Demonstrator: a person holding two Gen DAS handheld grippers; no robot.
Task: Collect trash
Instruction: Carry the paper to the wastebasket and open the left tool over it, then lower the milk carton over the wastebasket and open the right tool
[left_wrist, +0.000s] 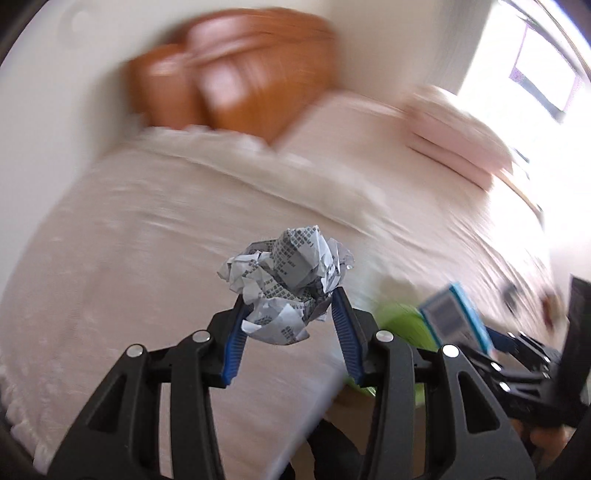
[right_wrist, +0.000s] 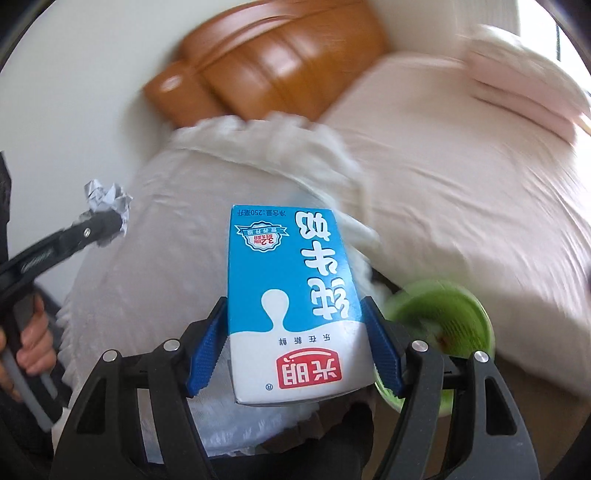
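Observation:
My left gripper (left_wrist: 290, 302) is shut on a crumpled ball of printed paper (left_wrist: 288, 280) and holds it above the bed; it also shows in the right wrist view (right_wrist: 107, 206). My right gripper (right_wrist: 295, 314) is shut on a blue and white milk carton (right_wrist: 291, 295), held above the bed's edge. The carton also shows in the left wrist view (left_wrist: 454, 314) at the lower right. A green bin (right_wrist: 439, 321) stands just right of the carton, below it; in the left wrist view the bin (left_wrist: 402, 321) is partly hidden by my fingers.
A bed with a cream cover (left_wrist: 147, 240) fills both views. A brown wooden headboard (right_wrist: 273, 70) and pink pillows (right_wrist: 517, 74) lie at the far end. A bright window (left_wrist: 543, 74) is at the right. The background is blurred.

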